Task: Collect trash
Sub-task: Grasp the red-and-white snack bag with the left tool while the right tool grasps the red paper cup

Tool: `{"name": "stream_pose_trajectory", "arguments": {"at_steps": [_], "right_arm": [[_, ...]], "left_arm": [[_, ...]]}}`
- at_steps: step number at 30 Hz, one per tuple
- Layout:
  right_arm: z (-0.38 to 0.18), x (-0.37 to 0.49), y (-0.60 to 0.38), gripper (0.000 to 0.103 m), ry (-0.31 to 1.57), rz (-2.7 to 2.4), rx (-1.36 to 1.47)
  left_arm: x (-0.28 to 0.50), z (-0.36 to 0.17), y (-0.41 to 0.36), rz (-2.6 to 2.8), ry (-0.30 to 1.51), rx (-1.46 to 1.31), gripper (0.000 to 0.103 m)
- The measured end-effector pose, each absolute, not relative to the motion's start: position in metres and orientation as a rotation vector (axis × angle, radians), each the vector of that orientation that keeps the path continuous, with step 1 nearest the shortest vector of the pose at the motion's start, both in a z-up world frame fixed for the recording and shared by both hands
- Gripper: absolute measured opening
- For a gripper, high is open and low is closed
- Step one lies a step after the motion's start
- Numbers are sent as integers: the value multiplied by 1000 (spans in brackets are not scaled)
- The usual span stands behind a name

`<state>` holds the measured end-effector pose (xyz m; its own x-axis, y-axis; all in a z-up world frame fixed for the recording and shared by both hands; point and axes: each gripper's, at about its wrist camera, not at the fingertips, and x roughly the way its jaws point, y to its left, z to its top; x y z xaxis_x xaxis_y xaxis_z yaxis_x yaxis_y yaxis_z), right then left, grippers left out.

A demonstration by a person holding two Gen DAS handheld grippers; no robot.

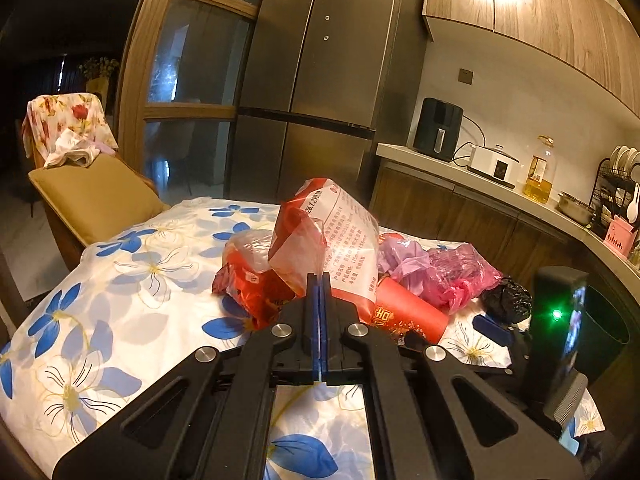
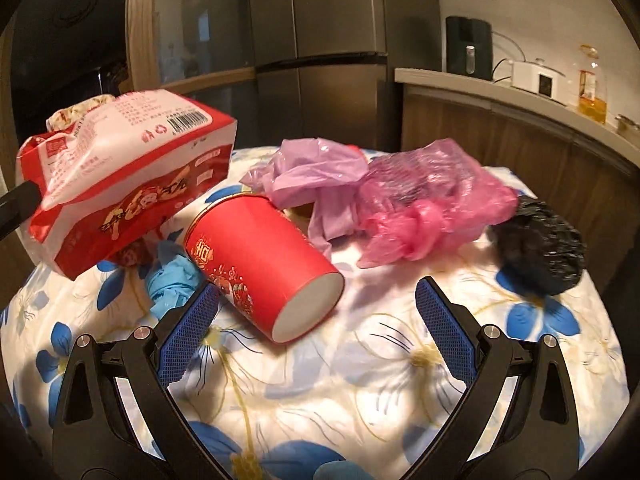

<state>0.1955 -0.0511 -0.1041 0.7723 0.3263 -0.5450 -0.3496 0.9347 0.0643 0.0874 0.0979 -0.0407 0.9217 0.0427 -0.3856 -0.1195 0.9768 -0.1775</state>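
Observation:
My left gripper [image 1: 319,280] is shut on a red-and-white plastic wrapper [image 1: 340,232], pinching its edge. In the right wrist view the wrapper [image 2: 128,176] hangs above the table's left side. A red paper cup [image 2: 260,256] lies on its side on the floral tablecloth [image 2: 380,380]. My right gripper [image 2: 318,290] stands open just in front of the cup, with the cup's base between its fingertips but untouched. Behind the cup lie a purple bag [image 2: 312,176], a pink bag [image 2: 420,200] and a crumpled black bag [image 2: 540,248]. A blue scrap [image 2: 172,280] sits beside the cup's left.
A chair with a tan cushion [image 1: 96,200] stands at the table's far left. Behind the table is a steel fridge [image 1: 320,80]. A counter [image 1: 480,188] on the right carries an air fryer [image 1: 438,128], an oil bottle [image 1: 540,172] and a dish rack [image 1: 616,184].

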Motion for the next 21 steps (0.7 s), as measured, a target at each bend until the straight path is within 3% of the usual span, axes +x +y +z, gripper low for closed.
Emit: {"name": "stream_pose_trajectory", "arguments": {"at_steps": [4,7,12,17,21], "right_arm": [[-107,205,-46,94,605,389,-31],[-110,211,-41,84,628,414,-38],[-113,212,-36,50,644,441,-45],[-113,208,-36,26,637,465,-44],[-110,206,-42,13,625,484,-18]], "left_arm": [[87,-42,101,90,394,-201,0],[87,-42,101,93,395,-199,0],[86,-42,102,96,397,-197,0],[86,-42,102,99,399,-193,0],[86,-42,103,101,402,-192,0]]}}
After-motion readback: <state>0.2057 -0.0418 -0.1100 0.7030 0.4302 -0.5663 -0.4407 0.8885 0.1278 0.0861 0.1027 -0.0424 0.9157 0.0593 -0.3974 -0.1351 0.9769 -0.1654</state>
